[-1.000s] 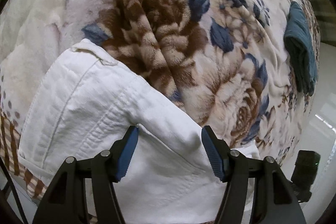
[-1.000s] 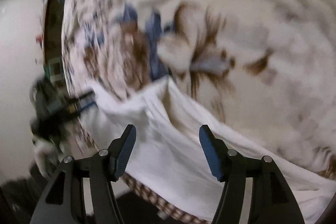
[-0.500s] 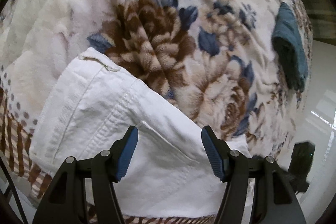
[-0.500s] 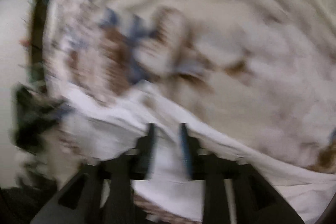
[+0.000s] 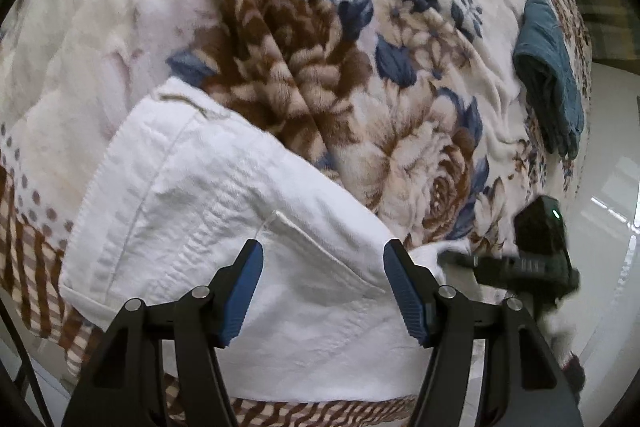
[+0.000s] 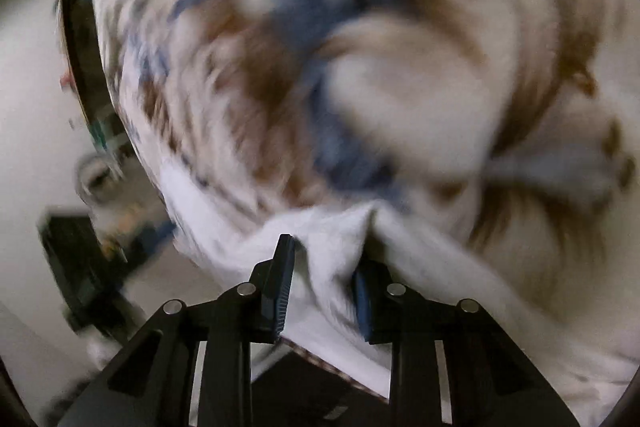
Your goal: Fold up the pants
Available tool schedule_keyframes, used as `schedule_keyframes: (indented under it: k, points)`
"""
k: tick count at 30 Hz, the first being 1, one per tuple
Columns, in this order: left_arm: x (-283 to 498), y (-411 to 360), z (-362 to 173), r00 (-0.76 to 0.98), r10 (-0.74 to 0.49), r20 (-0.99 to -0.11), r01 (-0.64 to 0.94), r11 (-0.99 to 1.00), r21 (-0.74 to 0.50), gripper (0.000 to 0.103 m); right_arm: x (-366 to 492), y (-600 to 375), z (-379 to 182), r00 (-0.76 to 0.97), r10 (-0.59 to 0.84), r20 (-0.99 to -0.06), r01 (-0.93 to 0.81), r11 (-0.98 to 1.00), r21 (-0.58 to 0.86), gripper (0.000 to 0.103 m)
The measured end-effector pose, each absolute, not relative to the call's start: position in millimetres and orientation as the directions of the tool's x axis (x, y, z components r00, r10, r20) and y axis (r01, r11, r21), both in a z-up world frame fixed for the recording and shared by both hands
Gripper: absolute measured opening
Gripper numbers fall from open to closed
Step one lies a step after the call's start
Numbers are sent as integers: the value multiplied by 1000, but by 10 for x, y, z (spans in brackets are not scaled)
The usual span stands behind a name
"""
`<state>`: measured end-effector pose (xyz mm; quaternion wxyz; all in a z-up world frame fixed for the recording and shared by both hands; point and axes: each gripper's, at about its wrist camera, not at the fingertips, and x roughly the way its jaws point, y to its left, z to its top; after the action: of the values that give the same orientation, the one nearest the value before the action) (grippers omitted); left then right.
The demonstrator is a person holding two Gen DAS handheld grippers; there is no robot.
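— Where are the white pants (image 5: 224, 227)?
— Spread at the near edge of the bed, on its floral blanket (image 5: 312, 75); a folded teal cloth (image 5: 548, 67) lies by the far edge.
— The tongs?
— Left tongs (image 5: 322, 291) hover wide above the pants. Right tongs (image 6: 322, 291), jaws just closing, pinch a raised white fold.

No readable text, label, brand, number or sign in either view. Only a floral print on the blanket (image 5: 280, 67) and plain white cloth on the pants (image 5: 240, 227). Right wrist view too blurred for any lettering.
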<state>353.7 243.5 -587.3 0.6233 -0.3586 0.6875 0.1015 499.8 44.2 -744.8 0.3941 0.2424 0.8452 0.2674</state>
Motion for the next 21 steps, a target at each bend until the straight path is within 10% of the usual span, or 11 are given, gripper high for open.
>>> schedule_keyframes:
  k: [3,7,21]
  points:
    - [3533,2422,-5905,32,-373,-927,-625,717,-309,61,5006,435,-7751,-545,718,-434,351,665,659,54]
    - [3518,2439,-6021,1,-365,-931,-628,724,-285,61,5045,355,-7456,-542,627,-559,210,746,633,13]
    - [3450,2598,-5970,17,-374,-927,-648,702,-295,61,5309,41,-6152,-213,405,-889,-139,888,438,15]
